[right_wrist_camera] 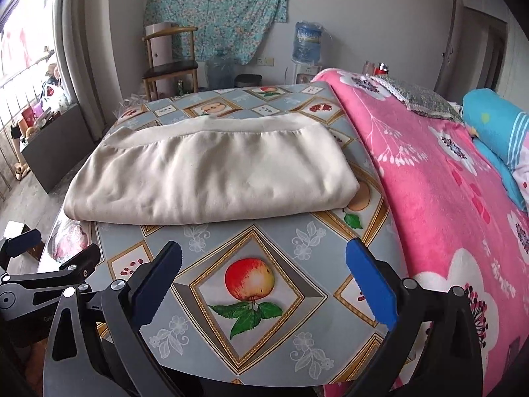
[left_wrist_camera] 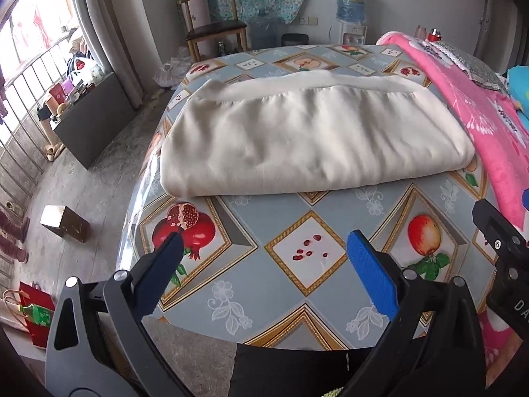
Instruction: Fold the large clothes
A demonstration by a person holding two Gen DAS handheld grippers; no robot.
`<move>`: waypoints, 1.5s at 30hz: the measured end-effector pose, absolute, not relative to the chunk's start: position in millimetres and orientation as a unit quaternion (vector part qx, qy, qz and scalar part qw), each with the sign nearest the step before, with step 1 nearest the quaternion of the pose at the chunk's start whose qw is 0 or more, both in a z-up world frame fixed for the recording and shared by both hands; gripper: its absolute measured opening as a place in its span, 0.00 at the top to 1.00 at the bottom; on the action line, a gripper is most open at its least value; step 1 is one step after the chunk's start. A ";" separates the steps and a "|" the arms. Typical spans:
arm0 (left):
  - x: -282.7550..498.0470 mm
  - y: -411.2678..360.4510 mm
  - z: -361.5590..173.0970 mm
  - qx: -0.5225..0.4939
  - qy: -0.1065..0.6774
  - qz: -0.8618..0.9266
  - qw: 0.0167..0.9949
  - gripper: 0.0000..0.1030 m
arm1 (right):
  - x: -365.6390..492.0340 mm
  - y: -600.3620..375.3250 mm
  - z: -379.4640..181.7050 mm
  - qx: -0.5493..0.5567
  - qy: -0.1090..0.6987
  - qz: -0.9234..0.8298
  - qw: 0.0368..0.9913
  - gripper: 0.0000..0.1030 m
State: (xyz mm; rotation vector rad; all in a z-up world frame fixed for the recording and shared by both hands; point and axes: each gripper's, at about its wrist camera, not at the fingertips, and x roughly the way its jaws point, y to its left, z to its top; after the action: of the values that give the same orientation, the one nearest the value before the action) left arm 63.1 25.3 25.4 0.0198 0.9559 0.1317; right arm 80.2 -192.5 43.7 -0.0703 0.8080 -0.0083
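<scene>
Table [right_wrist_camera: 264,241] covered in a fruit-patterned cloth; folded cream garment [right_wrist_camera: 211,172] lies at 12 o'clock, pink floral blanket [right_wrist_camera: 429,198] draped along 3 o'clock edge.

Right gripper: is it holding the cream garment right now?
No, the right gripper is open and empty above the tablecloth, short of the folded cream garment.

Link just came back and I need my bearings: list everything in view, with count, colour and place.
Folded garment: one, cream, middle of table.
Tablecloth: one, grey-blue fruit print, covering table.
Blanket: one, pink floral, right of table.
Pillow: one, turquoise, far right.
Chair: one, wooden, back wall.
Water bottle: one, blue, on dispenser at the back.
Floral cloth: one, teal, hanging on wall.
Left gripper: open, empty, near table edge.
Right gripper: open, empty, near table edge.
</scene>
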 end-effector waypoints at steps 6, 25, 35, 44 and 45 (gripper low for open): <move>65.9 28.9 26.7 0.006 0.461 0.068 0.885 0.07 | 84.0 -187.5 37.3 -0.037 0.405 -0.009 0.914 0.06; 71.7 31.7 21.7 0.000 0.471 0.065 0.880 0.07 | 87.0 -181.9 33.2 -0.042 0.414 -0.008 0.909 0.06; 70.9 32.0 21.7 -0.004 0.473 0.057 0.879 0.07 | 87.7 -184.1 31.2 -0.046 0.414 -0.009 0.909 0.06; 70.8 30.9 22.1 -0.004 0.473 0.056 0.879 0.07 | 88.0 -186.8 34.1 -0.050 0.412 -0.012 0.910 0.06; 71.2 30.8 22.3 -0.004 0.473 0.056 0.879 0.07 | 88.2 -186.4 34.0 -0.051 0.412 -0.012 0.910 0.06</move>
State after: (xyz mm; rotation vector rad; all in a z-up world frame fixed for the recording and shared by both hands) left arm 71.2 30.8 22.3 -0.0088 0.9855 0.1176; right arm 88.2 -186.4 34.0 -0.1048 0.8499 -0.0255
